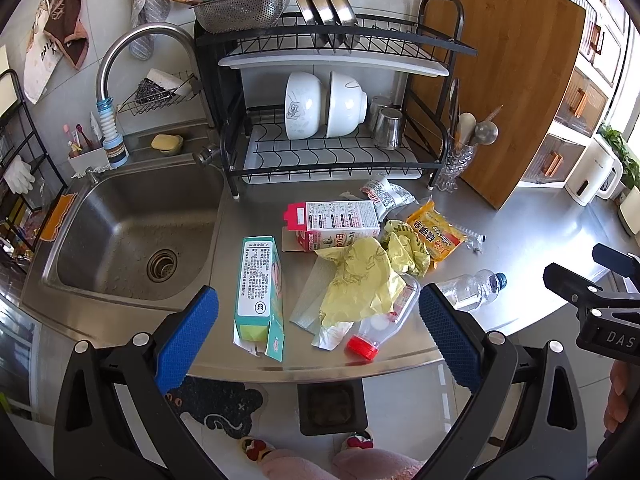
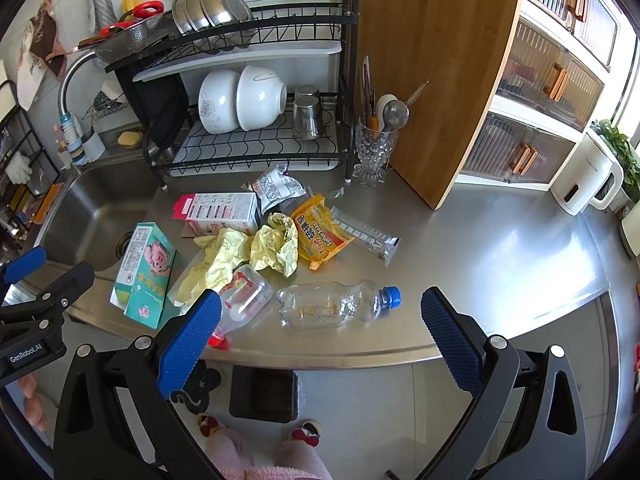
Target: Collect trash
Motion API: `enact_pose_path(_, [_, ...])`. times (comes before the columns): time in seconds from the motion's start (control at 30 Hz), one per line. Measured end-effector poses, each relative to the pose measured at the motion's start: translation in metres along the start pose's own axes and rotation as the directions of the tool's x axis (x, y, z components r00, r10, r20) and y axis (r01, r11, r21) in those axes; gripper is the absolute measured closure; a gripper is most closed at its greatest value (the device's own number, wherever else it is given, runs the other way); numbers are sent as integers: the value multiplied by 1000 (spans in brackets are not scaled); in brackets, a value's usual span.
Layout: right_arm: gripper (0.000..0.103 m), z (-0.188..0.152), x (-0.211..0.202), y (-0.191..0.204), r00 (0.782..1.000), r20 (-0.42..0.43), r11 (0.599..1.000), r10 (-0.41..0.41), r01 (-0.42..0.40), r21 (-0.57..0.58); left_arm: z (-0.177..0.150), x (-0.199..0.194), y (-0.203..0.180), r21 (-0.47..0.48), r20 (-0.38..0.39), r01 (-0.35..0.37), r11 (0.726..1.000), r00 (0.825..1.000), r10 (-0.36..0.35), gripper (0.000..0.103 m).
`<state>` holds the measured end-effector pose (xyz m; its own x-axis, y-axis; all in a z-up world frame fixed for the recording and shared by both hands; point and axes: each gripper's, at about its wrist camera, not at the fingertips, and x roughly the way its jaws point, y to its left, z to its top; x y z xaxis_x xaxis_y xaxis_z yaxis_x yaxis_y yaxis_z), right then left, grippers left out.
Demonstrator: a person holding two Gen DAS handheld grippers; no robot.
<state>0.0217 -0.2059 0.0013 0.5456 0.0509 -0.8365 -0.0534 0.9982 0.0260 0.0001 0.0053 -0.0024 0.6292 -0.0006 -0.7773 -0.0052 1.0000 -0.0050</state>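
Note:
Trash lies on the steel counter (image 2: pixel 500 248): a teal box (image 1: pixel 260 296), a pink-white carton (image 1: pixel 334 224), crumpled yellow paper (image 1: pixel 360 280), a red-capped bottle (image 1: pixel 384 320), an orange soap packet (image 1: pixel 436 234), a silver wrapper (image 1: pixel 386 194) and a clear blue-capped bottle (image 2: pixel 336 304). My left gripper (image 1: pixel 318 336) hovers open at the counter's front edge, over the yellow paper and the red-capped bottle. Wide open too, my right gripper (image 2: pixel 320 340) faces the clear bottle from just in front. Neither holds anything. A dark bin (image 1: pixel 332 408) stands on the floor below the edge.
A sink (image 1: pixel 132 240) lies left of the trash. Behind it stand a black dish rack (image 1: pixel 332 140) with bowls, a glass utensil holder (image 2: pixel 374 152) and a leaning wooden board (image 2: pixel 432 80). A white kettle (image 2: pixel 584 176) sits far right. A person's slippered feet stand by the bin.

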Motion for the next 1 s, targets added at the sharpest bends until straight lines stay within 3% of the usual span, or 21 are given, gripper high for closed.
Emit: enact_pose_path(1.0, [3,2,0,-1,1000,3,1000,-8,8,-7,3,0,-2,4,2,1,1000,1000,-1,8])
